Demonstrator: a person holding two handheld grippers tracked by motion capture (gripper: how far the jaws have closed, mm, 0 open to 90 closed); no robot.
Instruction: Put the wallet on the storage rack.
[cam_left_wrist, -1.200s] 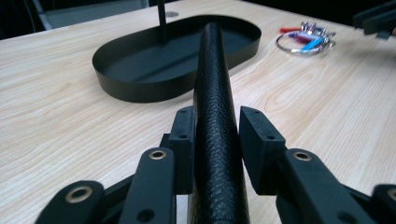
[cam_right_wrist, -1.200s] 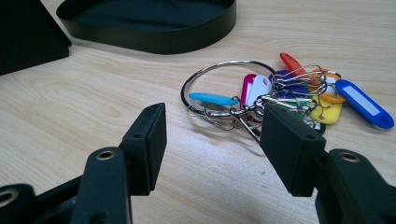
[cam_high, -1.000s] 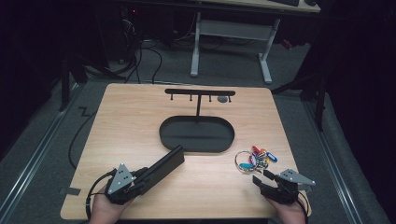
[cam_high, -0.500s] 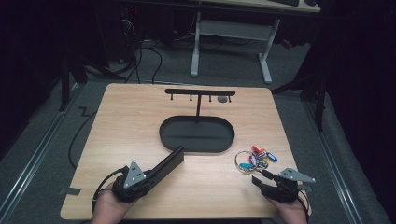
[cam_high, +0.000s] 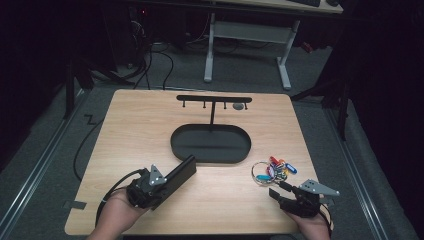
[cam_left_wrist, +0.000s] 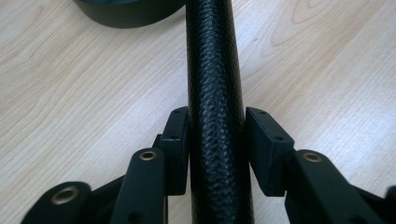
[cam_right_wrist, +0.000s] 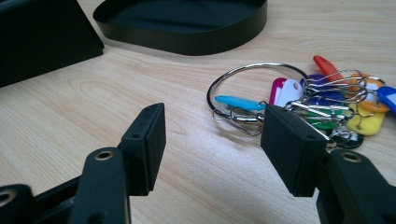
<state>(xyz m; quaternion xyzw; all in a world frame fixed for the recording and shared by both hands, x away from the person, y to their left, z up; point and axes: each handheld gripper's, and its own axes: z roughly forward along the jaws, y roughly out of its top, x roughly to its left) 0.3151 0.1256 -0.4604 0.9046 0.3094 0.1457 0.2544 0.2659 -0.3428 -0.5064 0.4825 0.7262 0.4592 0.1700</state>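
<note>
The black case (cam_left_wrist: 215, 93) — long, pebble-grained, round-edged — sits between the left gripper (cam_left_wrist: 217, 140)'s jaws, which have just been opening; the right gripper (cam_right_wrist: 210, 140) stands wide, holding nothing.

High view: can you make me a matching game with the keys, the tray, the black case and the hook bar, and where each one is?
Things:
1 keys
2 tray
3 black case
4 hook bar

Places:
A in the middle
B front left
C front right
D up high at the back

Pairs: 1-C, 2-A, 3-B, 4-D
</note>
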